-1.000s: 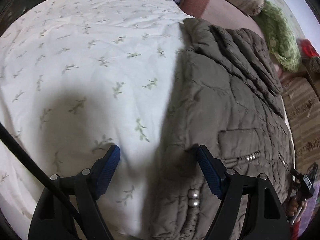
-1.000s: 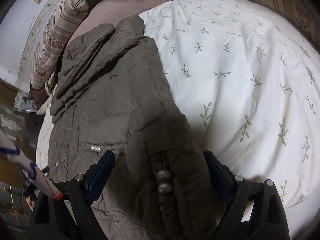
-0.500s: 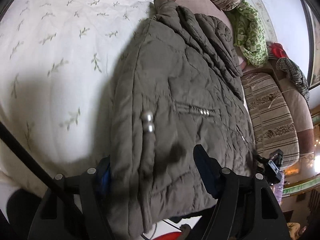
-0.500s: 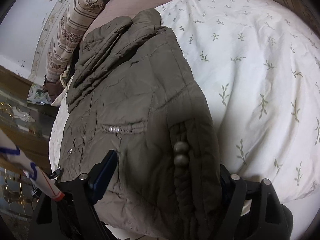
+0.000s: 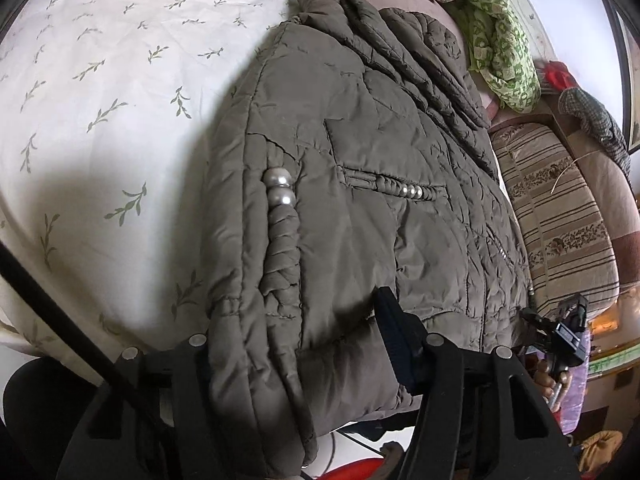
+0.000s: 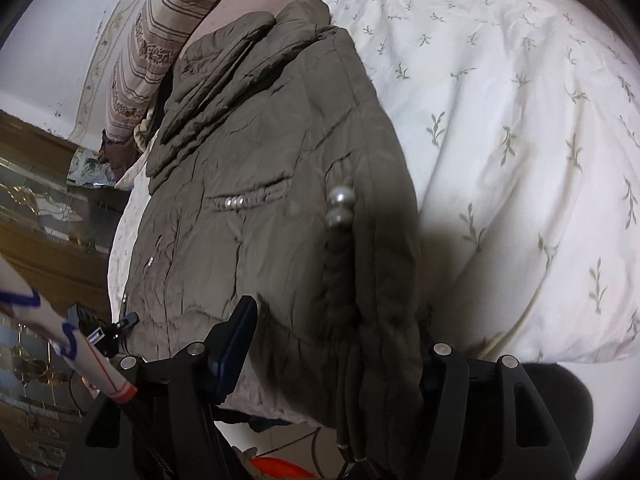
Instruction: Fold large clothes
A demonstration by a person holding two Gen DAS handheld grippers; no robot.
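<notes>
An olive quilted jacket (image 5: 360,152) lies on a bed with a white leaf-print duvet (image 5: 100,80), its hem at the near bed edge. A sleeve with two pearl beads (image 5: 280,188) lies folded along its left side. My left gripper (image 5: 296,340) straddles that sleeve and the hem. Its jaws are closing; one blue pad (image 5: 394,336) touches the fabric and the other finger is hidden under it. In the right wrist view the jacket (image 6: 260,140) shows its other beaded sleeve (image 6: 340,208). My right gripper (image 6: 336,344) straddles that sleeve, jaws closing, with no pinch visible.
Striped cushions (image 5: 560,220) and a green cloth (image 5: 500,48) lie beyond the jacket. A striped bolster (image 6: 160,32) and a glass-fronted wooden cabinet (image 6: 40,200) stand to the left. The floor below the bed edge holds a red object (image 5: 352,472) and cables.
Both grippers drew back toward the near bed edge and now enclose the jacket's hem and sleeves. Their jaws have narrowed. More of the jacket shows in both views.
</notes>
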